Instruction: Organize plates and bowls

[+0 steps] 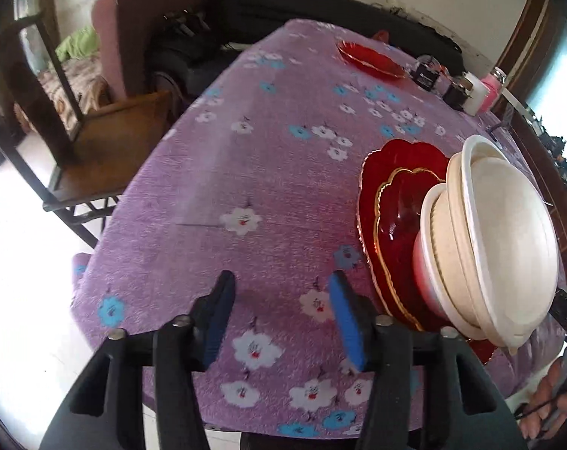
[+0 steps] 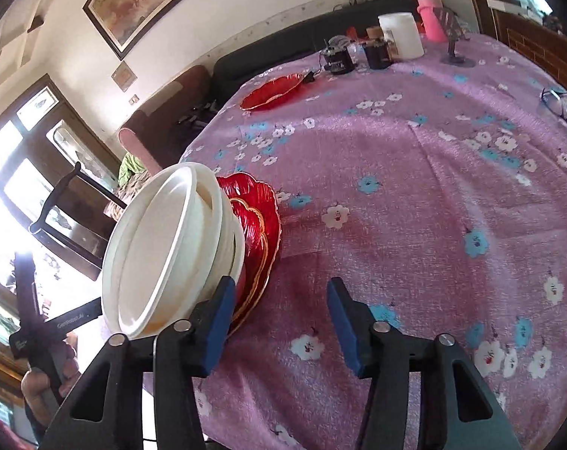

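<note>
We see the white bowls (image 1: 497, 247) stacked on red plates (image 1: 392, 202) at the right of the left view. One red plate (image 2: 274, 92) lies apart at upper centre of the right view, with jars (image 2: 401, 35) behind. Both tongs, left (image 1: 279, 322) and right (image 2: 281, 324), stand open and empty over bare cloth (image 2: 414, 195). A chair (image 1: 58, 120) stands past the table edge, upper left.

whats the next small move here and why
Probably reach toward the lone red plate at the table's far side: it sits apart from the stack of red plates and white bowls, and both tools, left and right, are empty.
</note>
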